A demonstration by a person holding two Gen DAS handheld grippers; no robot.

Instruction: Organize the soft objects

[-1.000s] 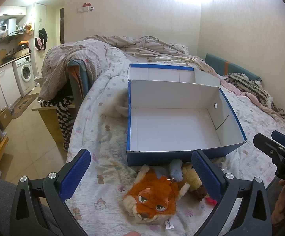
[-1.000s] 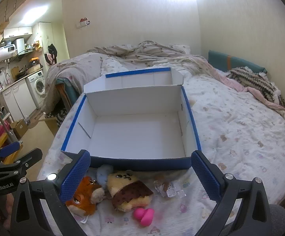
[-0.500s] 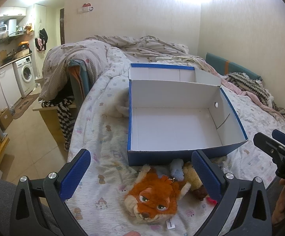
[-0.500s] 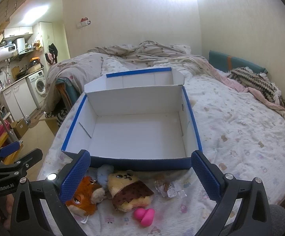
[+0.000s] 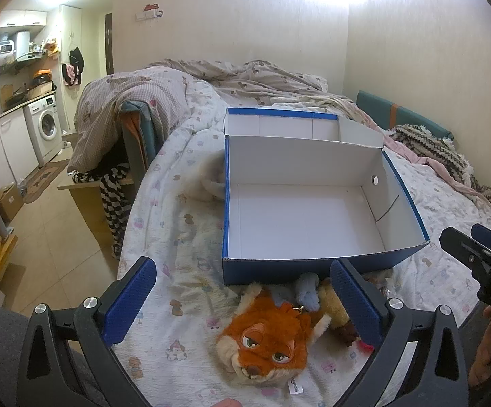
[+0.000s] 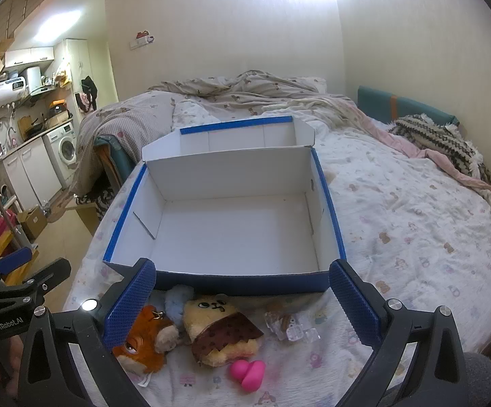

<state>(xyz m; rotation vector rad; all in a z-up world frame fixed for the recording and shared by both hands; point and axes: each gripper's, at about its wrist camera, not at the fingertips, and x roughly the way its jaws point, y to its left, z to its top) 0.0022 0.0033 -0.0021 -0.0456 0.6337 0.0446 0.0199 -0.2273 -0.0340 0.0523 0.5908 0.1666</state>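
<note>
While both claws hang wide open with nothing between their pads, the soft toys lie in a little heap on the bed (image 6: 414, 224), right against the near wall of the blue box (image 6: 245, 276). That box sits open on the patterned sheet, its white inside bare, its lid folded back behind. The left claw (image 5: 242, 302) hovers low over the orange fox plush (image 5: 269, 339), which lies face up between its spread fingers. Just beyond the fox, touching the box's front, there's a small pale blue plush (image 5: 308, 293), and beside it a yellow and brown plush (image 6: 220, 329) lying on its back. From the right claw (image 6: 242, 302), that yellow one sits near centre, with a bright pink soft piece (image 6: 248, 373) just in front of it and a clear plastic packet (image 6: 289, 325) off to its right, near the right finger. Each claw shows at the edge of the other's view, held in a hand. A rumpled duvet (image 6: 238, 91) covers the bed's far end.
</note>
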